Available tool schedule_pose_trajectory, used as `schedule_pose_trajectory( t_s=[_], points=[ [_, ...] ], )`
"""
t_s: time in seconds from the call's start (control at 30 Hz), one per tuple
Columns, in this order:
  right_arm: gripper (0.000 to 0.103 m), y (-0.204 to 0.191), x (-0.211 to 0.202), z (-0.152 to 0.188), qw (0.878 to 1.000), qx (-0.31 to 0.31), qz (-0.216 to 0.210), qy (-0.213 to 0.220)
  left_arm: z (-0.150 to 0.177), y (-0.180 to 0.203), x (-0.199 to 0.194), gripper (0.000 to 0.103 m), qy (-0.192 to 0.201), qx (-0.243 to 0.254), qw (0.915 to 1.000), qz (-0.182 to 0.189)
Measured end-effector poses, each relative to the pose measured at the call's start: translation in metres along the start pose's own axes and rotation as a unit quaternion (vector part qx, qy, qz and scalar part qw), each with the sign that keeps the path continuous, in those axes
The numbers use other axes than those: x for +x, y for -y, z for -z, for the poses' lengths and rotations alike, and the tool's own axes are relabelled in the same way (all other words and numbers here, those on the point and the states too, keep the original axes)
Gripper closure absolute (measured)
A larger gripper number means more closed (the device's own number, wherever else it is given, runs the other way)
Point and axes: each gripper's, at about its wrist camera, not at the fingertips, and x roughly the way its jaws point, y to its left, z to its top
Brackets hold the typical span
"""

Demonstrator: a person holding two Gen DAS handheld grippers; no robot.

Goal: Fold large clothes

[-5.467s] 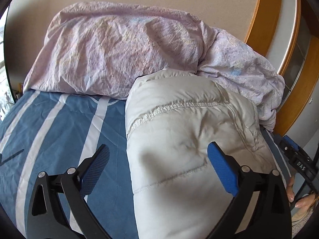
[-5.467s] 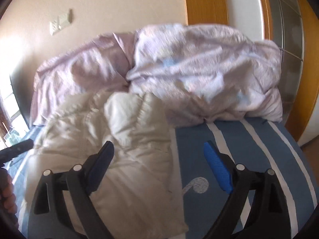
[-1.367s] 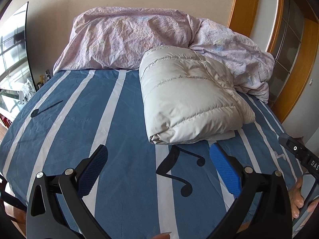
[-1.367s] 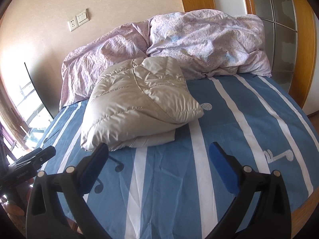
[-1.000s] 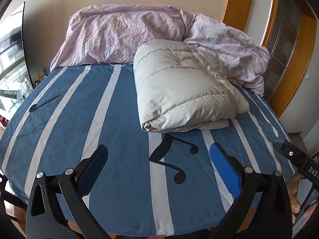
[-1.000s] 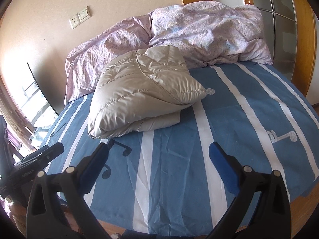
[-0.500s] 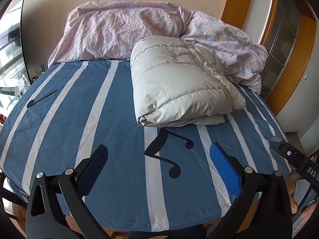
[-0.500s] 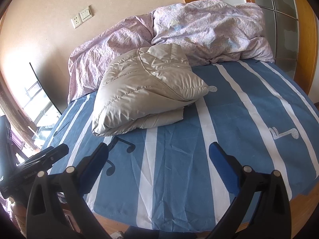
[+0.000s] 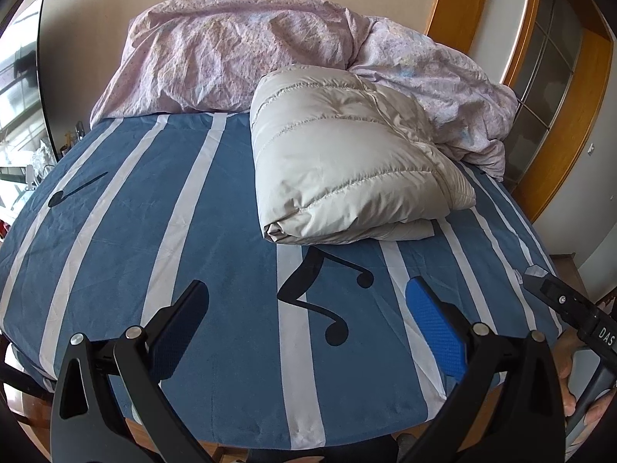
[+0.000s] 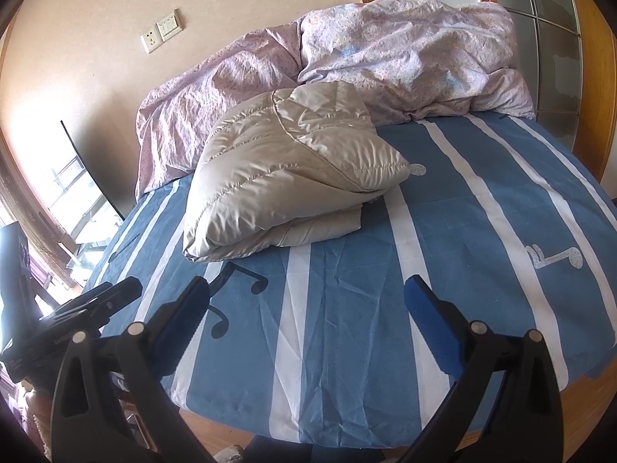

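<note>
A beige quilted down jacket (image 9: pixel 347 154) lies folded in a thick bundle on the blue striped bed sheet (image 9: pixel 154 231), toward the head of the bed. It also shows in the right wrist view (image 10: pixel 285 177). My left gripper (image 9: pixel 306 320) is open and empty, held over the foot of the bed, well short of the jacket. My right gripper (image 10: pixel 306 318) is open and empty too, also back at the foot edge. The right gripper's body (image 9: pixel 570 308) shows at the right edge of the left wrist view, and the left gripper's body (image 10: pixel 77 316) at the left of the right wrist view.
A crumpled pink duvet and pillow (image 9: pixel 239 50) are piled against the wall behind the jacket (image 10: pixel 405 50). A wooden-framed glass door (image 9: pixel 555 77) stands to the right of the bed. A dark screen (image 10: pixel 92 169) and a bright window are on the left.
Both grippers have drawn back from the folded jacket toward the foot of the bed. The jacket stays folded and has not moved on the sheet.
</note>
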Motion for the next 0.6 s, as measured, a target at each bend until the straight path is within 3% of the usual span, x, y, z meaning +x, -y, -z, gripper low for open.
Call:
schedule_pose_trajectory(
  t_s=[0.6],
  points=[
    [0.002, 0.0020, 0.0022, -0.0010, 1.000, 0.002, 0.002, -0.002, -0.0018, 0.0026, 0.0073, 0.001, -0.013, -0.001, 0.9997, 0.022]
  ],
)
